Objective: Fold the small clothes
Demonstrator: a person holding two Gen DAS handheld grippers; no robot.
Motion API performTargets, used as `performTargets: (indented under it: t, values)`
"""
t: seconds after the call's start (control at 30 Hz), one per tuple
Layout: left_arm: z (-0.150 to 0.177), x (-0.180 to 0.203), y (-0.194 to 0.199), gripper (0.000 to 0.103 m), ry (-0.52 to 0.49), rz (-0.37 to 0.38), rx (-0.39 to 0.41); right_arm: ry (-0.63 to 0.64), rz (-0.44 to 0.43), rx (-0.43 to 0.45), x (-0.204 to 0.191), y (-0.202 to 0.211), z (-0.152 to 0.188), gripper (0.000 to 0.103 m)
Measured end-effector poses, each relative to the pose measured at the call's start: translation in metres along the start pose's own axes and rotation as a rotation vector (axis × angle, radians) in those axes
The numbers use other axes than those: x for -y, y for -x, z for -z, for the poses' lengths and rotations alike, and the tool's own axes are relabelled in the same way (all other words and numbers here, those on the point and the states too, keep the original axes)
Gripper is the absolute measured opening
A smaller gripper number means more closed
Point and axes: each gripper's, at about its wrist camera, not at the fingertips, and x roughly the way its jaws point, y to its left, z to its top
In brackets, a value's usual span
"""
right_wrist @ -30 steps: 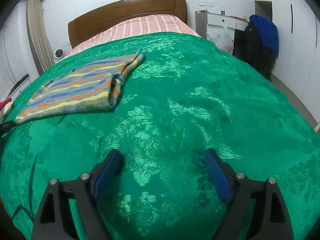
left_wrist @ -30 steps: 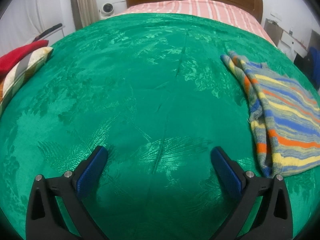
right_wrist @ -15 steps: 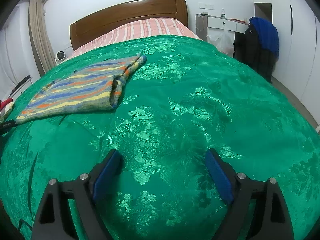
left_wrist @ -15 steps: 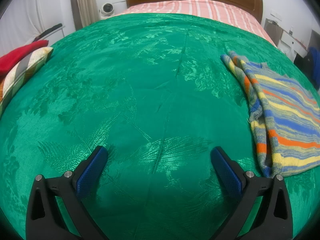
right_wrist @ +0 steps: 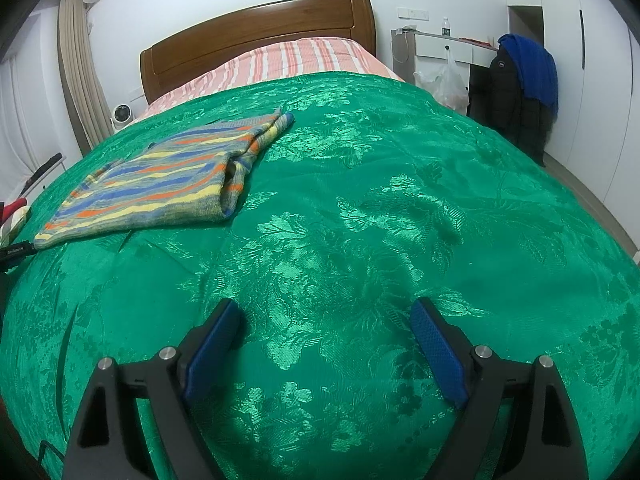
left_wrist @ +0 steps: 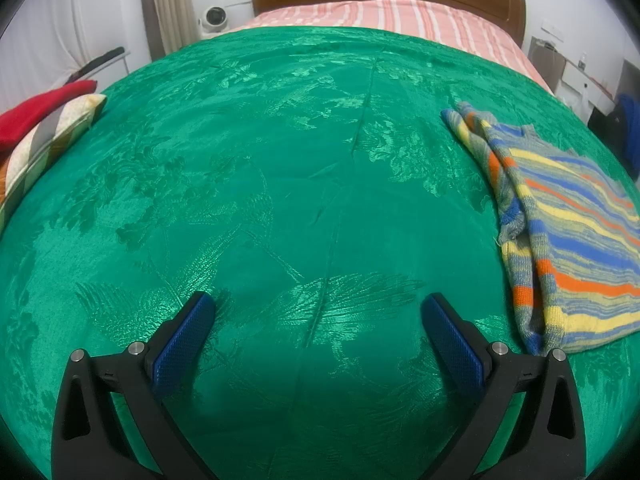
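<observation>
Now hovering over the green bedspread (left_wrist: 280,168): left gripper (left_wrist: 318,312) and right gripper (right_wrist: 326,316), fingers spread wide on both, gripping nothing. Folded flat on the bed, toward the middle of its width and short of the headboard (right_wrist: 256,36): striped knit garment (left_wrist: 568,236) (right_wrist: 160,184), well apart from either gripper.

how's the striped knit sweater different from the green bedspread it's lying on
The striped knit sweater is multicoloured in blue, yellow and orange bands; the green satin bedspread is one shiny green with a woven floral pattern. The sweater is small and folded over; the bedspread lies spread across the bed. Both lie flat, untouched by either gripper.
</observation>
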Motion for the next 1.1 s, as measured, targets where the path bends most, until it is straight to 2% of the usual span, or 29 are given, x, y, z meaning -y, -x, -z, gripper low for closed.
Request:
performTargets:
  t: [1.1]
  values:
    - [0.0002,-0.0004,0.0001,0.103,0.000,0.001,0.000,-0.005,-0.026,0.006,0.0001,-0.0004,-0.0014,0.090]
